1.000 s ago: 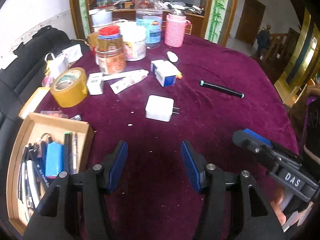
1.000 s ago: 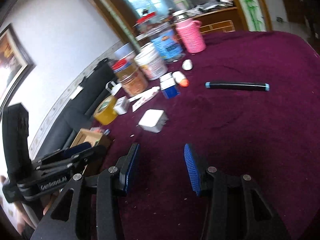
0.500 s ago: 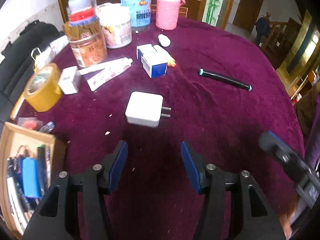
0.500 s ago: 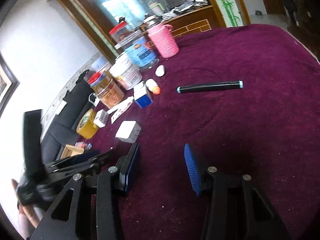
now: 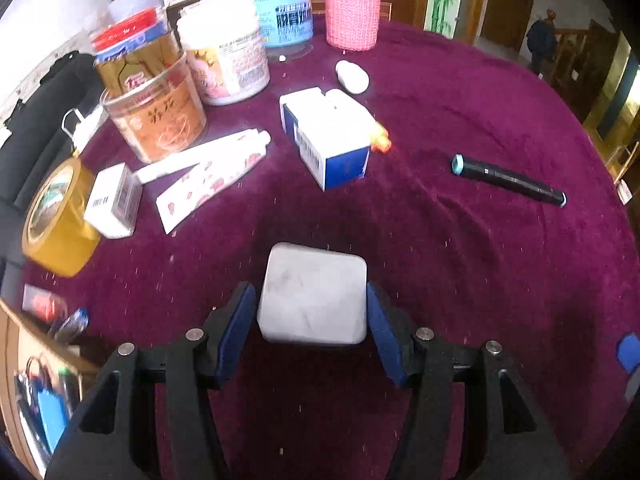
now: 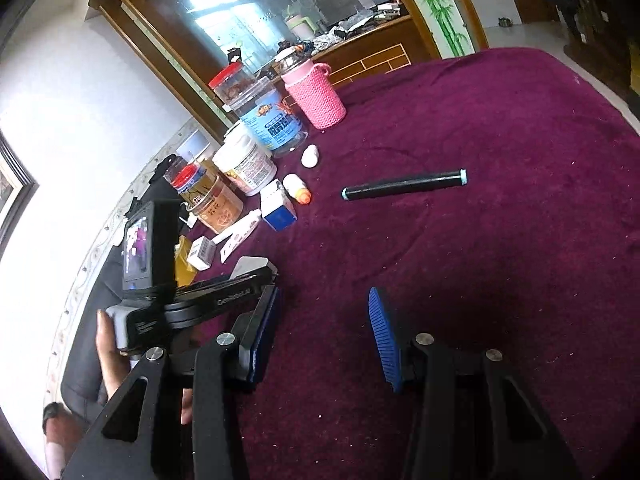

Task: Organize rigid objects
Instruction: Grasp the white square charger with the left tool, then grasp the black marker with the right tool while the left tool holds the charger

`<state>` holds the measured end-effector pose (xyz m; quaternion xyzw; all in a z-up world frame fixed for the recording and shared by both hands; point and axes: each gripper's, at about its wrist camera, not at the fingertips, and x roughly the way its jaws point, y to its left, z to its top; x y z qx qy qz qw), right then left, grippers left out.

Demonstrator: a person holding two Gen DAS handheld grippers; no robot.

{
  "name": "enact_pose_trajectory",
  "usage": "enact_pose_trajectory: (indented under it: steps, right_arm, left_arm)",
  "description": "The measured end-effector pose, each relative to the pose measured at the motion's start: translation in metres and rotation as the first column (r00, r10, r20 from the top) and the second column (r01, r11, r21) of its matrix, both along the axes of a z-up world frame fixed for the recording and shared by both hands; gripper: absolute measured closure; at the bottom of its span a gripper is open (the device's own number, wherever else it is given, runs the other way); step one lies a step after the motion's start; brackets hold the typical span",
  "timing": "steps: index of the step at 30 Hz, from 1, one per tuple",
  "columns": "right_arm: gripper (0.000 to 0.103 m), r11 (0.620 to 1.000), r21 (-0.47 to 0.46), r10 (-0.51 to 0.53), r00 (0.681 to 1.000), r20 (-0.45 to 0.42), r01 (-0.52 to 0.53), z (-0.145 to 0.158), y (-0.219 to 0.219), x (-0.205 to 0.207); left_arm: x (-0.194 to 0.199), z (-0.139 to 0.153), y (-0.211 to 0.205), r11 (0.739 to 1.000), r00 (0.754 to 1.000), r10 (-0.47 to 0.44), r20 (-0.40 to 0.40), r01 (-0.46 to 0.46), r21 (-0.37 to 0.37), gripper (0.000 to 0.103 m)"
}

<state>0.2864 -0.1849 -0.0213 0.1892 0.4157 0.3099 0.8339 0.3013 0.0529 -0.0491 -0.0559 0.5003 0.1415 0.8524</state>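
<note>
Two tools | left tool (image 5: pixel 312 316) apart around charger (image 5: pixel 314 294), prongs hidden | right tool (image 6: pixel 324 336) apart, empty

Cardboard box (image 5: pixel 8 360) cut off at left edge; contents blurred.

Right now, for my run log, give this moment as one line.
left claw: open, straddling white charger | right claw: open, empty | black marker: on cloth

We see a plush, matt purple cloth (image 5: pixel 460 280) covering the bench, a smooth white plastic charger (image 5: pixel 314 294), a pink knitted sleeve (image 5: pixel 352 12) on a mug, a glossy yellow tape roll (image 5: pixel 60 216), clear plastic jars (image 5: pixel 156 112) and a matt black marker (image 5: pixel 508 180).
</note>
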Motion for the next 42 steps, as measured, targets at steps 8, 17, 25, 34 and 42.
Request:
enact_pose_trajectory:
  steps: [8, 17, 25, 34, 42]
  right_arm:
    - [0.062, 1.0, -0.01, 0.011, 1.0, -0.009, -0.011, -0.003, 0.004, -0.001]
    - [0.062, 0.996, -0.034, 0.085, 0.996, -0.001, -0.085, -0.006, 0.021, -0.006]
    - [0.062, 0.966, -0.152, 0.2, 0.977, -0.071, -0.208, 0.009, 0.042, 0.007]
    - [0.062, 0.927, -0.33, 0.165, 0.984, -0.07, -0.179, -0.002, 0.048, 0.128]
    - [0.062, 0.973, -0.159, 0.136, 0.972, -0.193, -0.168, -0.05, 0.037, 0.195]
  left_arm:
    - [-0.016, 0.001, -0.004, 1.0, 1.0, 0.017, 0.02, -0.017, -0.011, 0.052]
    - [-0.125, 0.027, 0.0, 0.97, 0.996, 0.045, 0.077, -0.026, -0.24, 0.052]
    - [-0.181, 0.015, 0.004, 0.94, 0.997, 0.056, 0.061, -0.032, -0.34, 0.052]
    - [-0.182, 0.001, 0.007, 0.904, 0.999, 0.014, 0.051, 0.01, -0.427, 0.052]
    - [-0.185, 0.001, 0.006, 0.901, 0.998, -0.022, 0.061, 0.046, -0.43, 0.052]
